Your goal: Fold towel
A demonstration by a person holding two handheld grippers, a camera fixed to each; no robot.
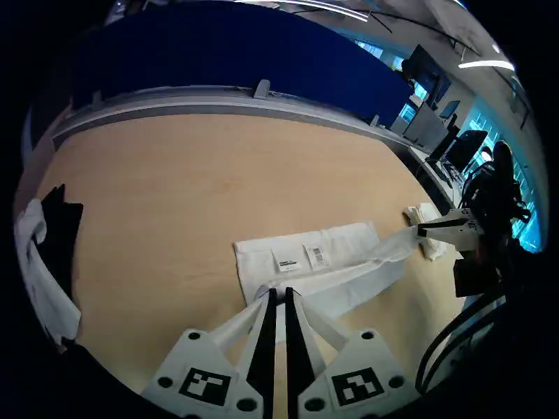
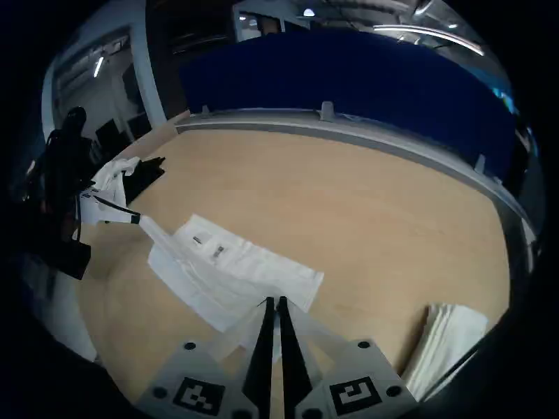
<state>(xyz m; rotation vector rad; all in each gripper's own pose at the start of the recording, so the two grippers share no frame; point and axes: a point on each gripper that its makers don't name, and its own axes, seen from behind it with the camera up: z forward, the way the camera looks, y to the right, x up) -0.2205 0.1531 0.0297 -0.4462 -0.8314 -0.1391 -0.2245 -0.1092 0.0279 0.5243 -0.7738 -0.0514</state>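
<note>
A white towel [image 1: 328, 253] with two small labels lies part-folded on the wooden table [image 1: 209, 181]. My left gripper [image 1: 278, 297] is shut on the towel's near edge, which rises off the table into its fingers. At the right, my right gripper [image 1: 420, 230] pinches the other end of that same edge, so the edge hangs stretched between the two. In the right gripper view the towel [image 2: 237, 262] spreads ahead. There my right gripper [image 2: 272, 305] is shut on its near corner, and the left gripper [image 2: 138, 218] holds the far corner at the left.
Loose white cloth [image 1: 42, 272] and black cloth [image 1: 61, 230] are piled at the table's left edge. Folded white towels [image 2: 447, 339] are stacked near the right edge. A blue partition [image 1: 230, 63] runs along the back. A person in dark clothes [image 1: 497, 202] stands at the side.
</note>
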